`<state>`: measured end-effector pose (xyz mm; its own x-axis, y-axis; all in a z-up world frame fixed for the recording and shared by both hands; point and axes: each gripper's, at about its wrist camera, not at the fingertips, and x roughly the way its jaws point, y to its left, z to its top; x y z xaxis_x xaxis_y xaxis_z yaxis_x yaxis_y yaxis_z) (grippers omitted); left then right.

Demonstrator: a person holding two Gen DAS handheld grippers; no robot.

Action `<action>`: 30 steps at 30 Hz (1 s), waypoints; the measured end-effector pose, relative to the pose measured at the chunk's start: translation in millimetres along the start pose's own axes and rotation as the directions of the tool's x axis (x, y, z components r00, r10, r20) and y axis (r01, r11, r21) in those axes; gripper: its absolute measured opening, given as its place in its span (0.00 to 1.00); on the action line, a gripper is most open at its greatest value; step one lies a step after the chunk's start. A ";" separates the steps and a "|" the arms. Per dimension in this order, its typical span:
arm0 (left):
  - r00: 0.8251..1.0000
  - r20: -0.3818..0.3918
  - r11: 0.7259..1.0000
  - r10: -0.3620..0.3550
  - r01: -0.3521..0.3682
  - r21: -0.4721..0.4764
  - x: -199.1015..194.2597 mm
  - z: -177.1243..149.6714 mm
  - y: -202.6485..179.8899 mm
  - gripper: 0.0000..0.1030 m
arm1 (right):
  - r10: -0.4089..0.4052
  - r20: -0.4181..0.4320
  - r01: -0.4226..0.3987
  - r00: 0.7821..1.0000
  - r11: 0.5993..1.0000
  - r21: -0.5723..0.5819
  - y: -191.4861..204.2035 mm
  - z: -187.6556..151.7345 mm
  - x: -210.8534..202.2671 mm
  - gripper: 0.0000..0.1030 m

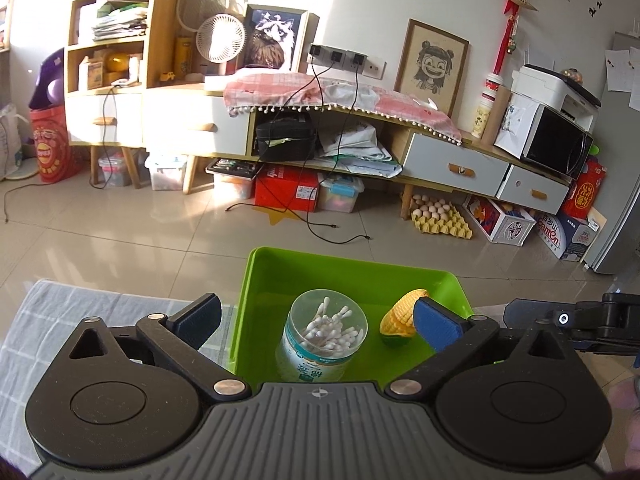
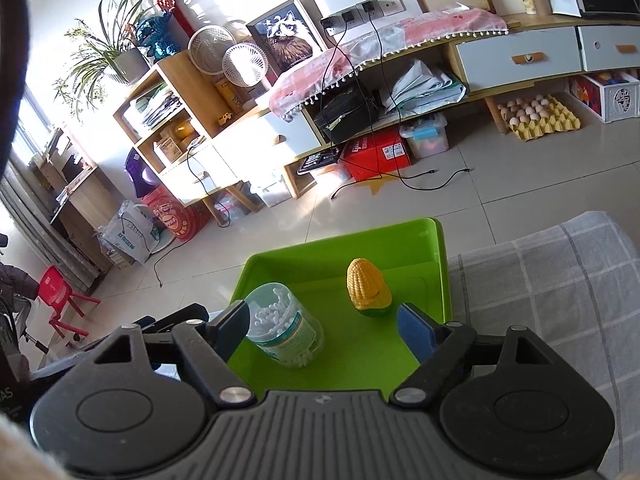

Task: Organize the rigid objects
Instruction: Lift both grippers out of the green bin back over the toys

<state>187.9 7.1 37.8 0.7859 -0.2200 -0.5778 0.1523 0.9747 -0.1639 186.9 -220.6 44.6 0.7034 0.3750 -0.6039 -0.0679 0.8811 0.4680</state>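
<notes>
Cotton-swab jar [image 1: 322, 336] and toy corn [image 1: 402, 318] stand apart in the green tray [image 1: 256, 280]. Left gripper [image 1: 316, 320] and right gripper [image 2: 324, 326] hold nothing, fingers spread wide. Risk: a careless sweep could topple the jar.

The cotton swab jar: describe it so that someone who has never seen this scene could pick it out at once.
Find the green tray on the grey checked cloth. Two things stand upright in it: a yellow toy corn and, apart from it, the cotton swab jar. The jar is the clear round one with a green and white label, packed with white swabs.
</notes>
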 end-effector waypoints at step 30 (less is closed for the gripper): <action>0.991 -0.134 0.969 -0.029 0.061 0.239 -76.0 -145.9 -13.0 0.96 | -0.146 -0.136 0.097 0.980 0.944 -0.317 -15.4 -144.4 -48.2 0.61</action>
<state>38.7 5.2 -32.8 0.6940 -0.2519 -0.6745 0.3388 0.9408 -0.0027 51.9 -210.6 -26.7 0.6033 0.2780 -0.7475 -0.2202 0.9589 0.1789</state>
